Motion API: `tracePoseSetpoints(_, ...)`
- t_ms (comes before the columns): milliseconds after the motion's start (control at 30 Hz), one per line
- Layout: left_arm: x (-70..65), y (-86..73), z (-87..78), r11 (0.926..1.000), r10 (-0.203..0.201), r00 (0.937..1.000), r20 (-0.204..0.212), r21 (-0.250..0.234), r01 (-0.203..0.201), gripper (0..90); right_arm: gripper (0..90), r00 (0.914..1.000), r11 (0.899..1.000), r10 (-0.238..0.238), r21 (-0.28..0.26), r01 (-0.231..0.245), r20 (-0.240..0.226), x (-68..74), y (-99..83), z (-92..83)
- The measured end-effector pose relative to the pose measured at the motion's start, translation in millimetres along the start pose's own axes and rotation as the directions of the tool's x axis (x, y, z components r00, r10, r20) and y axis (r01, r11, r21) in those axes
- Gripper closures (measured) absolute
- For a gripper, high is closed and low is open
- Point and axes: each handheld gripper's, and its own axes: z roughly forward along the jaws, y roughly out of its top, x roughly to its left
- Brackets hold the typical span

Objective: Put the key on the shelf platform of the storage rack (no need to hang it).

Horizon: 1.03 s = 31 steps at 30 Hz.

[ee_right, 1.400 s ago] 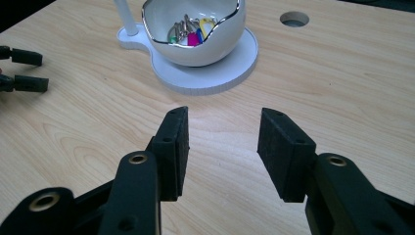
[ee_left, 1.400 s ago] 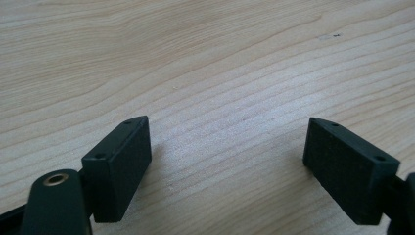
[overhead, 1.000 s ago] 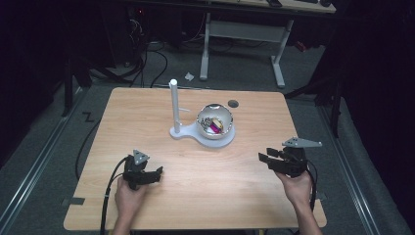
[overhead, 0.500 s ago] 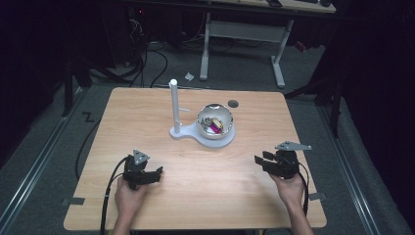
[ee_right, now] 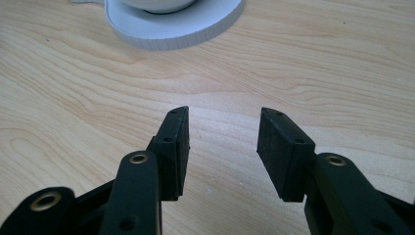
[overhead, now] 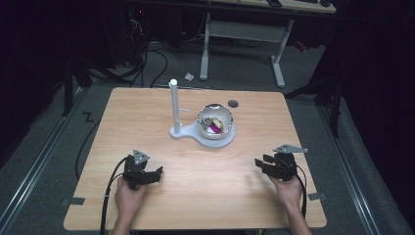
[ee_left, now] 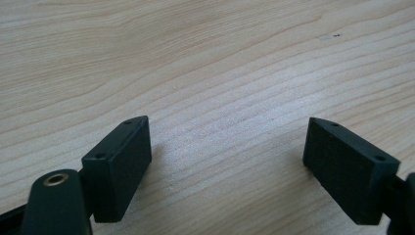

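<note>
- Since the earlier frames the right gripper point(overhead: 266, 165) has sunk toward the bench point(overhead: 147, 105) and drawn a little inward from the right edge; the left gripper point(overhead: 152, 174) has stayed put.
- Right gripper: fingers point(ee_right: 175, 147) partly spread, nothing between them, just above bare wood near the front right.
- Left gripper: fingers point(ee_left: 120, 164) spread wide, nothing between them, low over the front left.
- Between the two grippers lies a broad stretch of open wood, up to the front edge.
- A metal bowl point(overhead: 214, 121) holding small items sits on a white base point(overhead: 221, 140) at mid-bench, well apart from both grippers; the base's rim point(ee_right: 171, 36) shows ahead in the right gripper view.
- A white post point(overhead: 173, 105) stands upright on the base's left end.
- A dark round spot point(overhead: 233, 103) lies behind the bowl, near the far edge.
</note>
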Motion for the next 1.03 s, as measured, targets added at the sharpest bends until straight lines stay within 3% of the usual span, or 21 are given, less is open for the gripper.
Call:
tracePoseSetpoints(333, 0.1, 0.0, 0.0, 1.0000, -0.002, 1.0000, -0.002, 0.000, 0.002, 18.6, 55.0, 0.9997, 1.000, -0.007, 0.016, 0.007, 0.023, -1.8, -8.2, 12.8)
tracePoseSetpoints(767, 0.1, 0.0, 0.0, 1.0000, -0.002, 1.0000, -0.002, 0.000, 0.002, 18.6, 52.6, 0.9922, 0.999, -0.033, 0.031, 0.030, 0.120, -4.2, -25.8, 32.1)
tracePoseSetpoints(933, 0.1, 0.0, 0.0, 1.0000, -0.002, 1.0000, -0.002, 0.000, 0.002, 18.6, 50.2, 0.9887, 0.999, -0.038, -0.010, 0.040, 0.145, -2.4, -32.2, 33.8)
tracePoseSetpoints(1033, 0.1, 0.0, 0.0, 1.0000, -0.002, 1.0000, -0.002, 0.000, 0.002, 18.6, 47.2, 0.9886, 0.999, -0.035, -0.008, 0.037, 0.146, -2.5, -32.2, 34.0)
